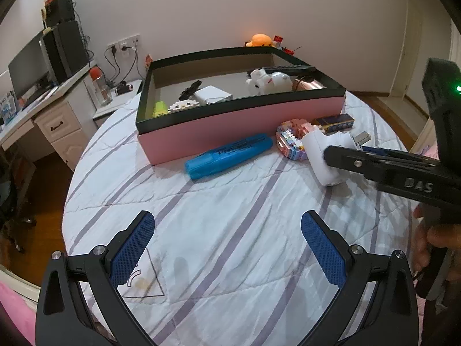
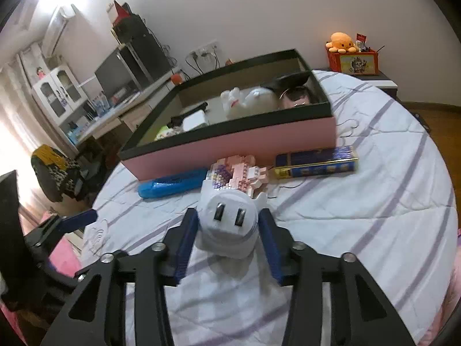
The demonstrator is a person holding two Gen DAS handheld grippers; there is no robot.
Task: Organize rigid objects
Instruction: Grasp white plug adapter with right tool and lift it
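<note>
Right tongs clamp a white plug adapter above the bed; left tongs gape empty. Its smooth, rounded shell could slip before reaching the pink box.

Left fingers apart, right fingers clamped.

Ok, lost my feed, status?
Right claw shut on plug. Left claw open, empty. Box ahead; brick toy in between.

Both low views toward pink box.
</note>
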